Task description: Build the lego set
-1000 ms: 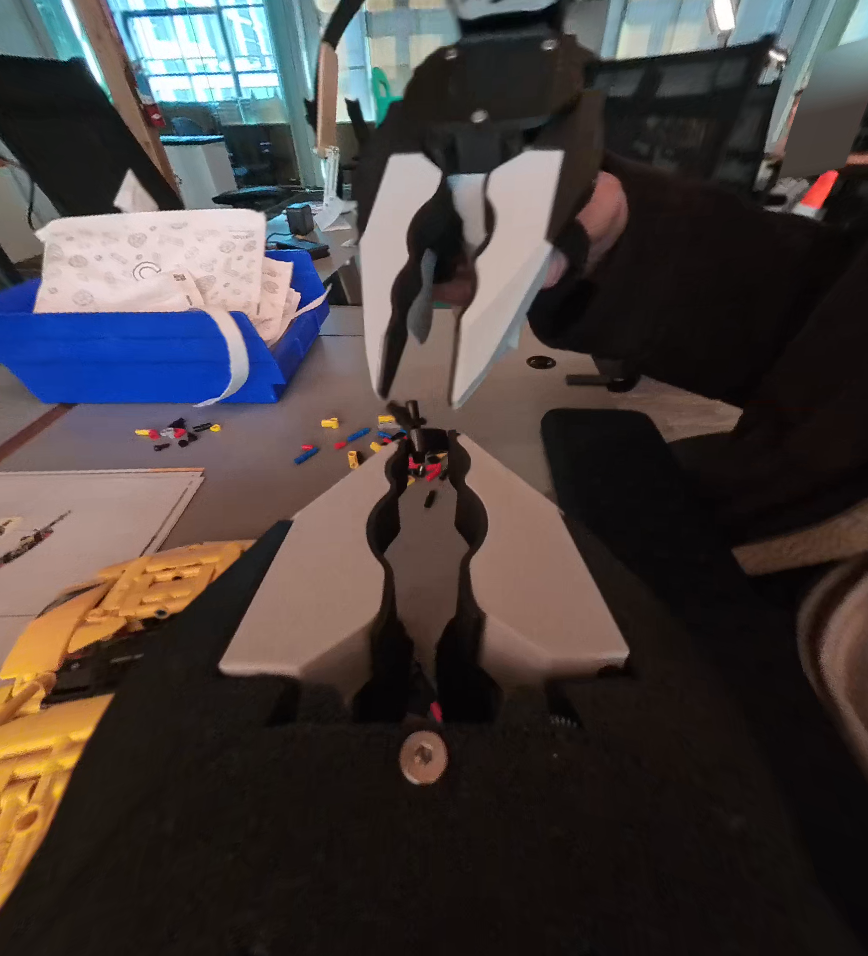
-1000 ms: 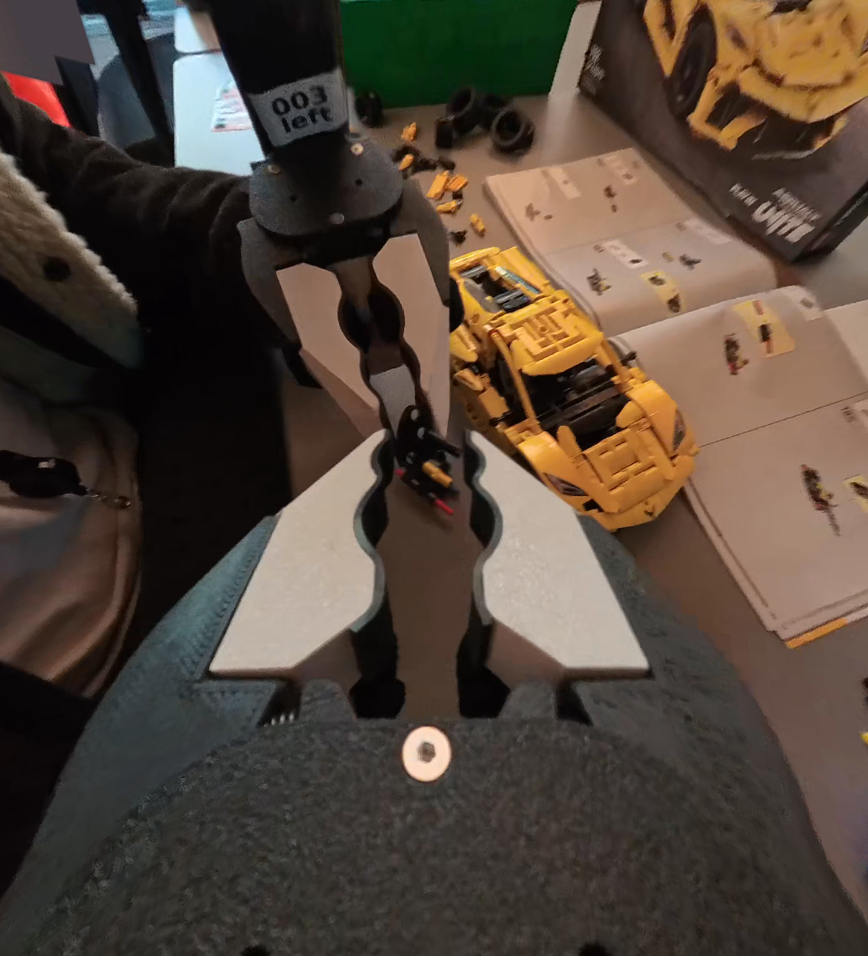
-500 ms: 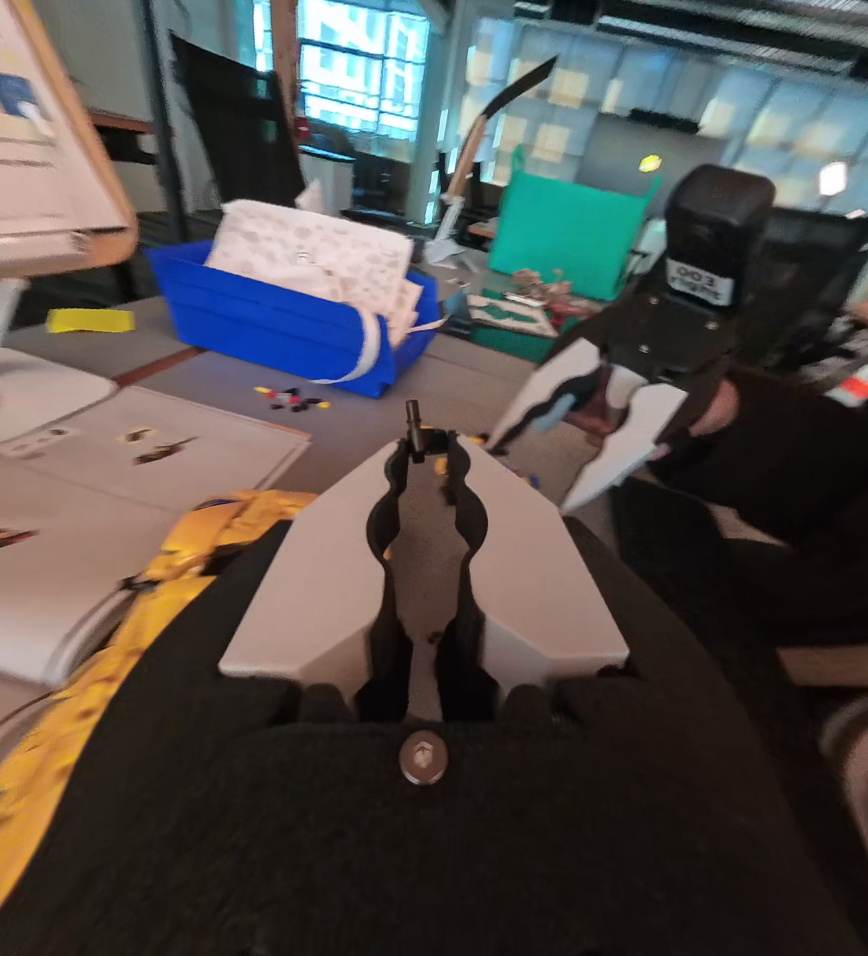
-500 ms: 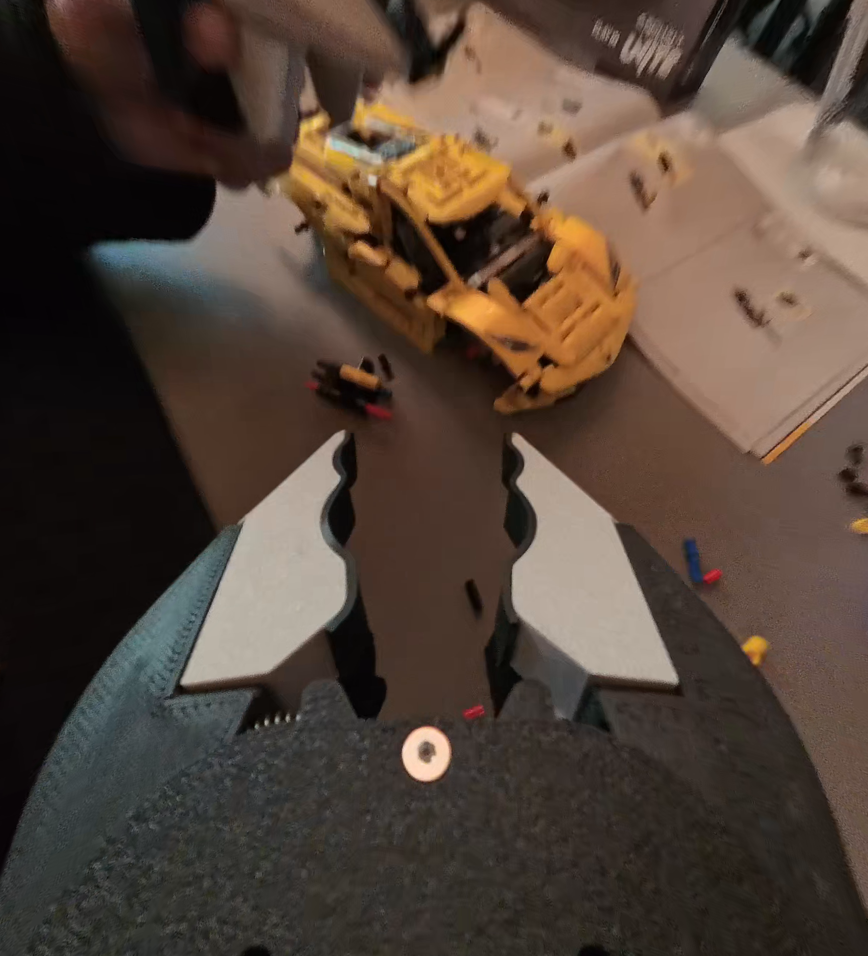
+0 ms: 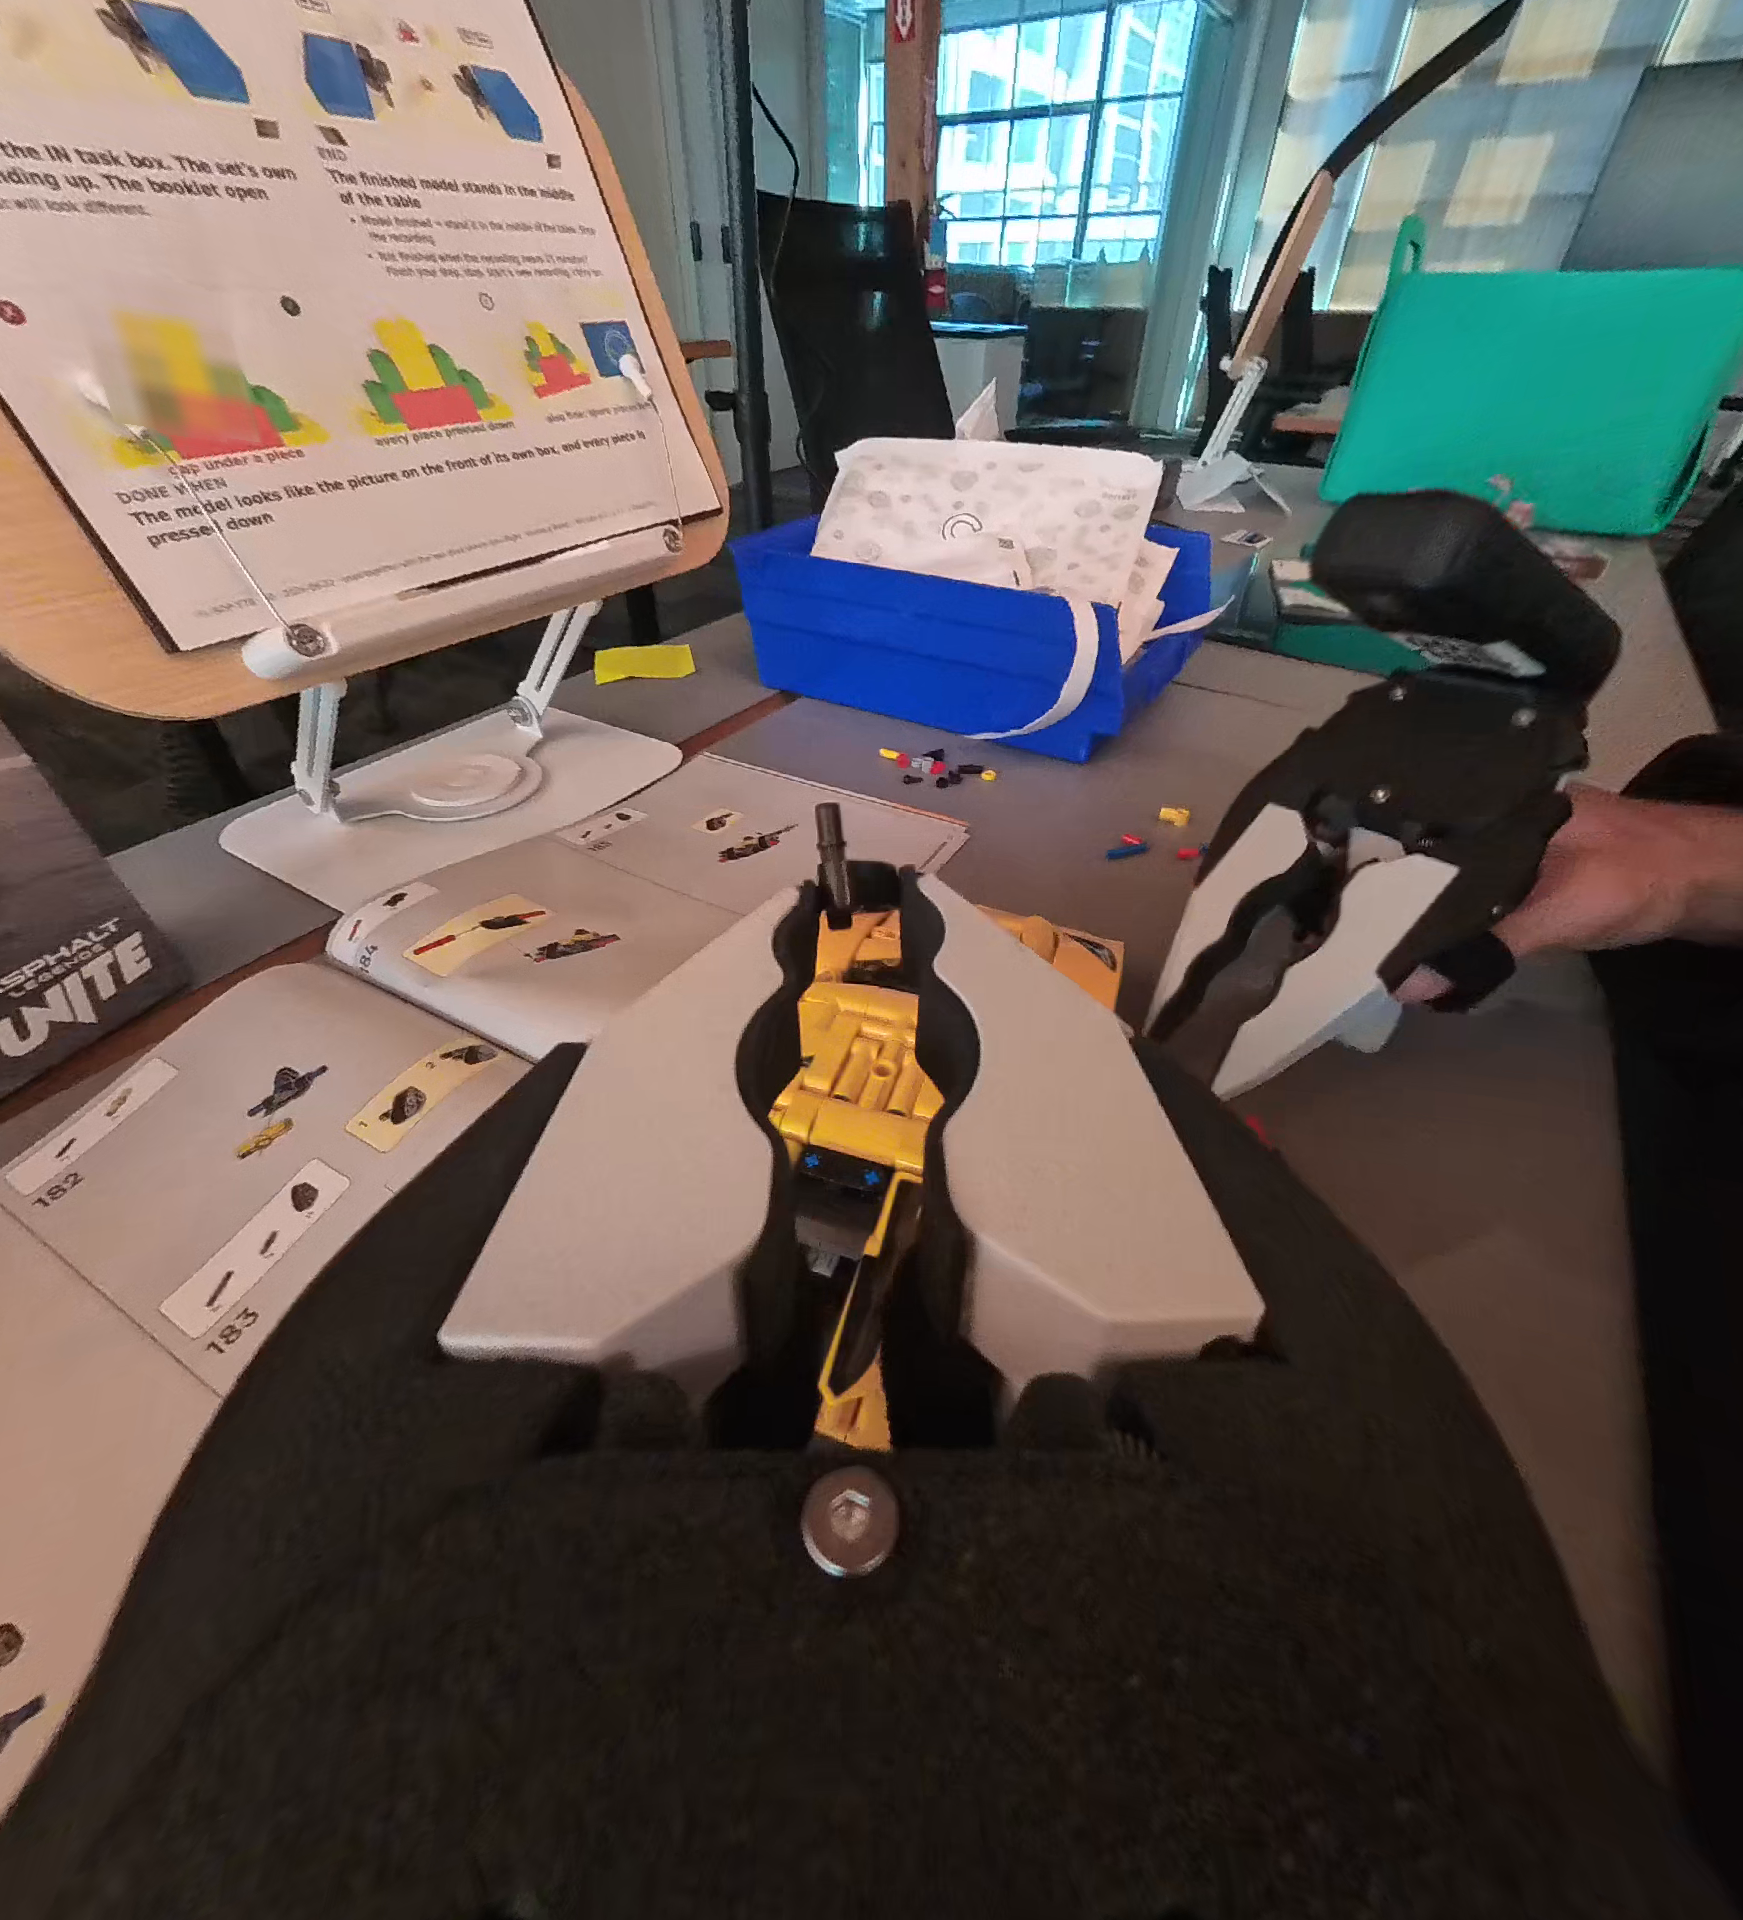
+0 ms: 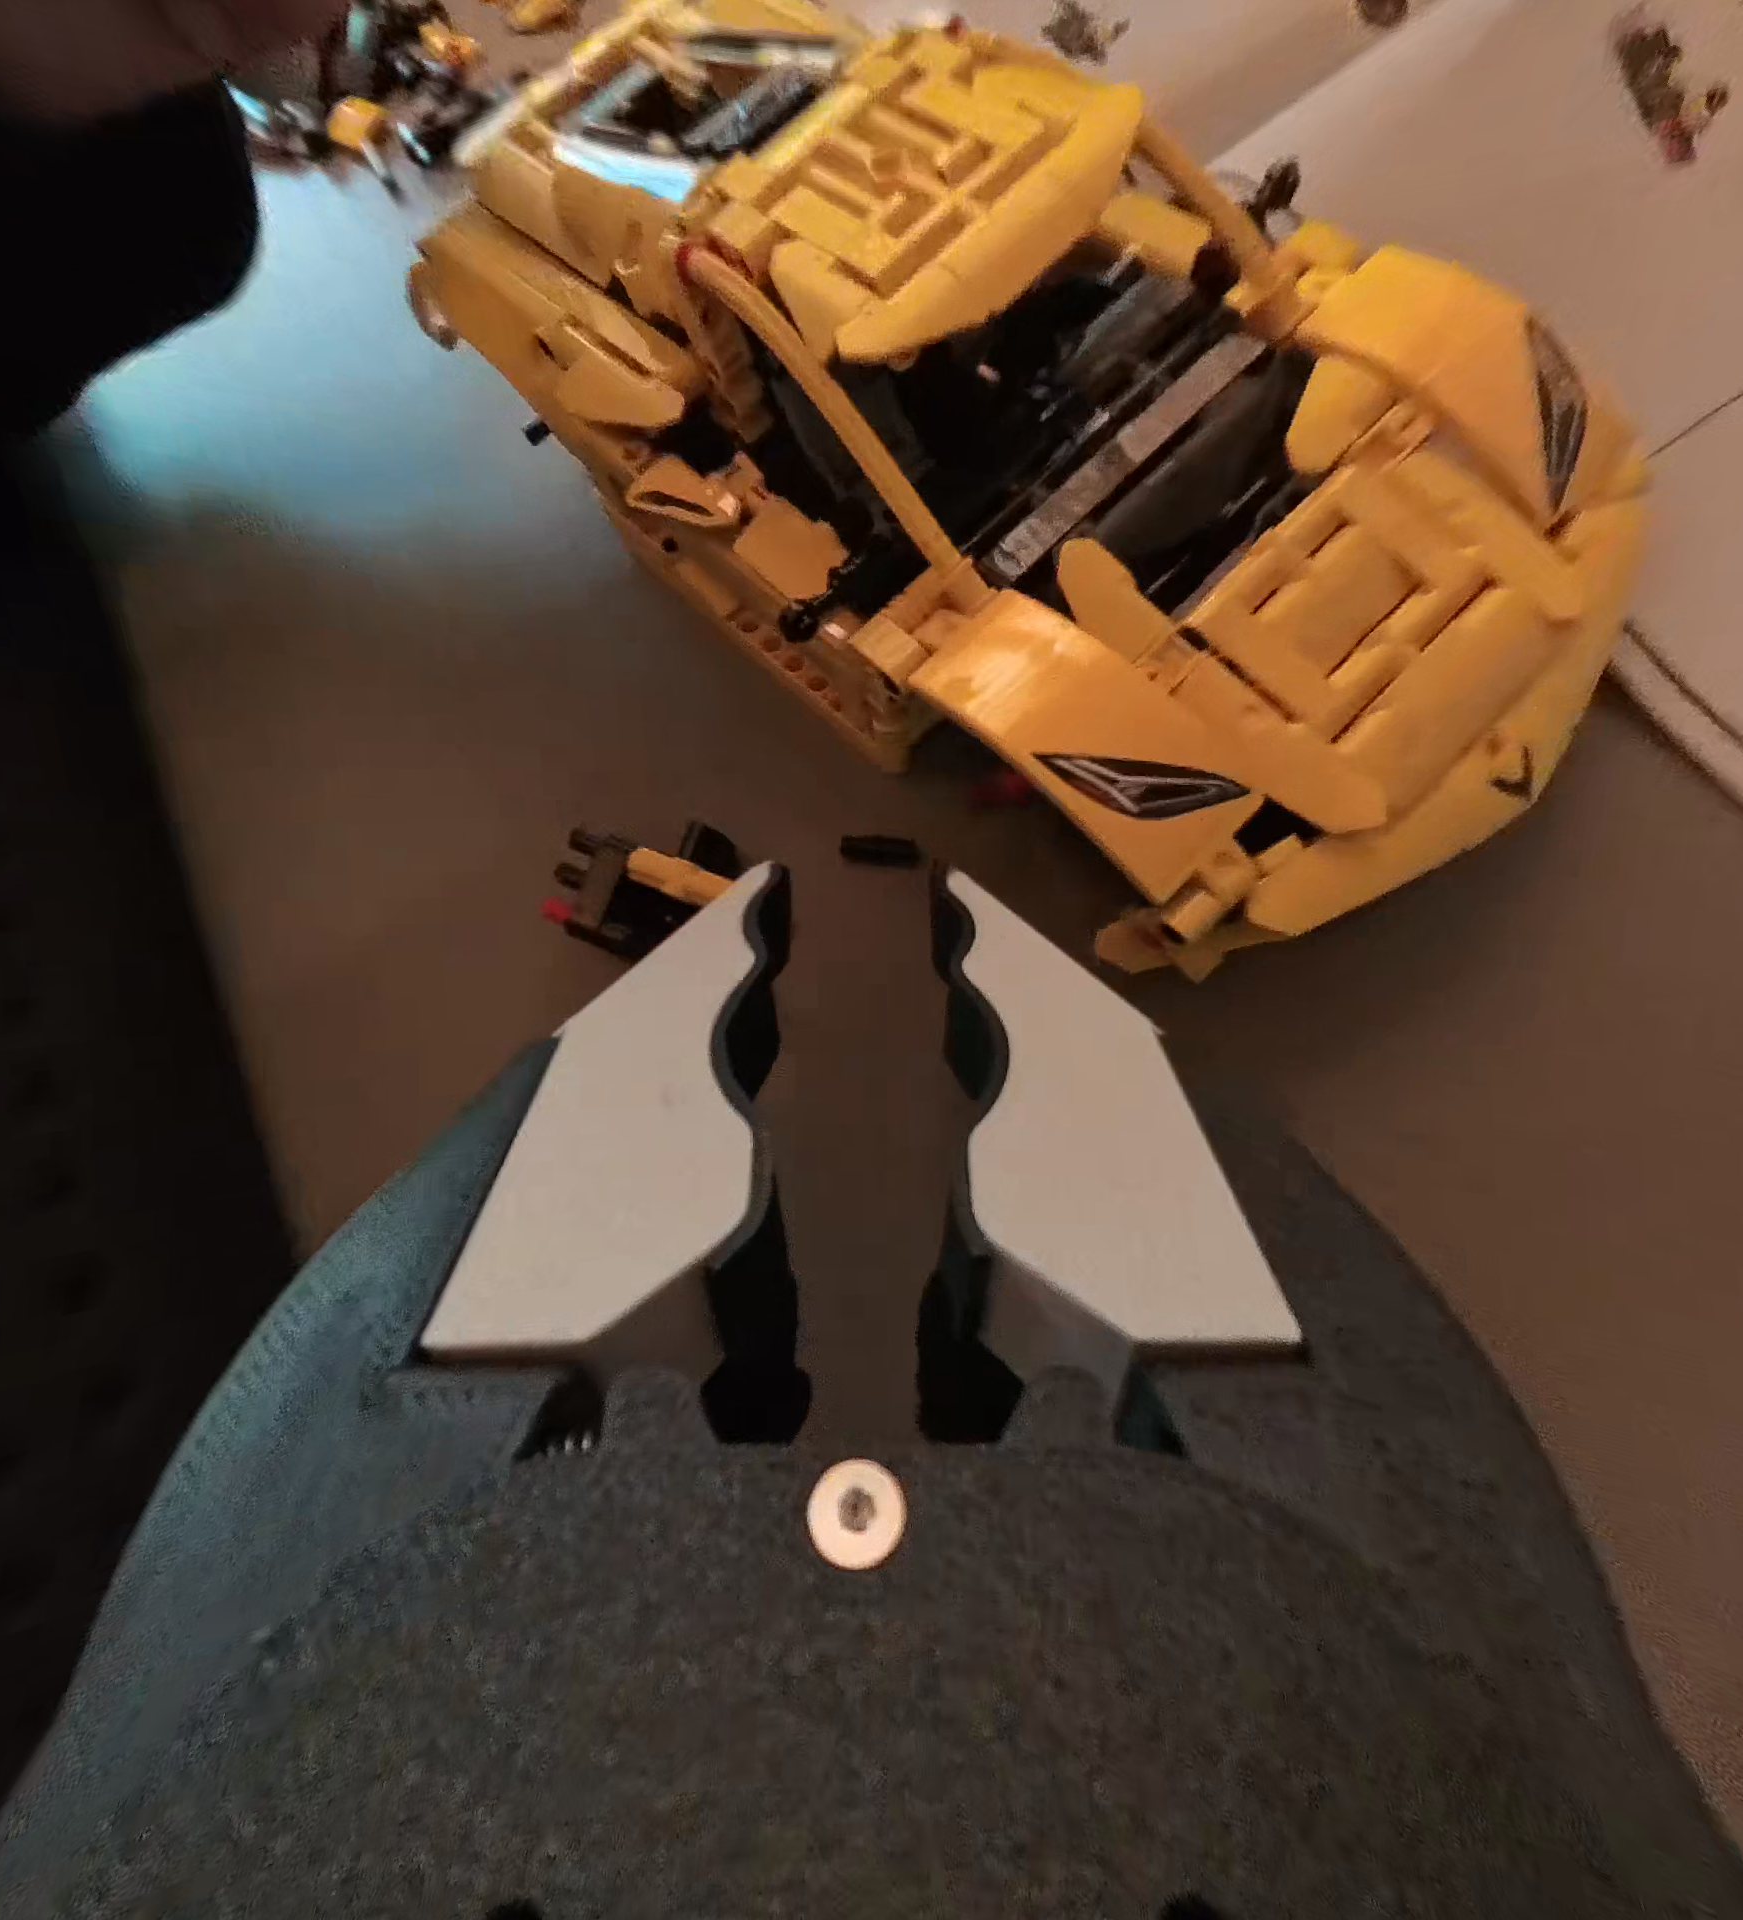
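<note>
Black and slim, a ribbed connector pin [image 5: 829,860] stands upright in the tips of the left hand-held gripper [image 5: 851,902], whose scalloped dark pads are pressed onto it; held this way its free end points up, likely so it can be pushed into a hole. Below that tool sits the yellow car model [image 6: 1033,436], glossy angular panels over a dark frame, resting on the grey desk [image 6: 1469,1091] at one o'clock in the right wrist view. The right hand-held gripper [image 6: 859,894] hangs low over the desk with its grey fingers spread and nothing between them. Just past its tips, at twelve o'clock, lies a short black pin [image 6: 879,849]; at eleven o'clock, touching its left fingertip in the picture, is a small black-and-yellow sub-assembly [image 6: 628,883] with a red end. I judge the spread fingers are lined up for one of these. Matte instruction booklets [image 5: 254,1122] lie open at nine o'clock in the left wrist view.
</note>
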The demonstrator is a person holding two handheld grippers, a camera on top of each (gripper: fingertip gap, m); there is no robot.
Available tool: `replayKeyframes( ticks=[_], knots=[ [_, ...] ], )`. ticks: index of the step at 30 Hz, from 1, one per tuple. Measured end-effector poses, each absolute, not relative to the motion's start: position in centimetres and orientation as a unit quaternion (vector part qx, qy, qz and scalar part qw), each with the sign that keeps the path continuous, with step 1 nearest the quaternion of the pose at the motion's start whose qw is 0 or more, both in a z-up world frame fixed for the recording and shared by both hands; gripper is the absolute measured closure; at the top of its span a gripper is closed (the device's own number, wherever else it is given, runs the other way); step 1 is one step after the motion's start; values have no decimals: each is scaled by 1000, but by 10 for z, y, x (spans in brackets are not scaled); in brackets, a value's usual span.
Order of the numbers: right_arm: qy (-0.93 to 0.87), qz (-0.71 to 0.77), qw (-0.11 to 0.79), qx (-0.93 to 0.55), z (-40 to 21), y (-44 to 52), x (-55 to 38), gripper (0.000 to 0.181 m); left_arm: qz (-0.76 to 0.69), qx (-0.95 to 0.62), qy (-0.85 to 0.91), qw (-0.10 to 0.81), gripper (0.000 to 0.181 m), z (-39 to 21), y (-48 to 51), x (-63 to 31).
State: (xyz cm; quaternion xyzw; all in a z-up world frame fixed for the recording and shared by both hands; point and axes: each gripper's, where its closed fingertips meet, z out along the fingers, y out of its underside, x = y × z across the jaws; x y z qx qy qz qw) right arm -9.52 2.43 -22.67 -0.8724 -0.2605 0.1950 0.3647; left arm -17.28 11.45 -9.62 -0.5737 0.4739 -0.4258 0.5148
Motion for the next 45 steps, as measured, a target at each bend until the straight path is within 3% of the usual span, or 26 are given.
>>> replayKeyframes(
  ticks=[17,19,27,32,38,42,45],
  knots=[
    [-330,168,349,-861,-244,28,-108,154,-430,-578,475,505,167,-101,115,-171],
    [-337,169,335,-864,-245,21,-106,162,-431,-579,475,504,167,-102,115,-170],
    [-361,157,334,-856,-242,21,-109,164,-431,-580,471,506,167,-101,117,-172],
    [-384,124,345,-847,-246,23,-108,178,-431,-578,472,508,167,-99,116,-172],
    [-398,117,345,-842,-236,17,-110,178,-426,-577,474,511,167,-99,115,-171],
    [-403,82,307,-858,-215,1,-82,178,-419,-579,473,516,166,-99,116,-172],
    [-399,16,223,-889,-204,-28,-21,178,-421,-576,471,519,167,-97,115,-172]
  ],
)
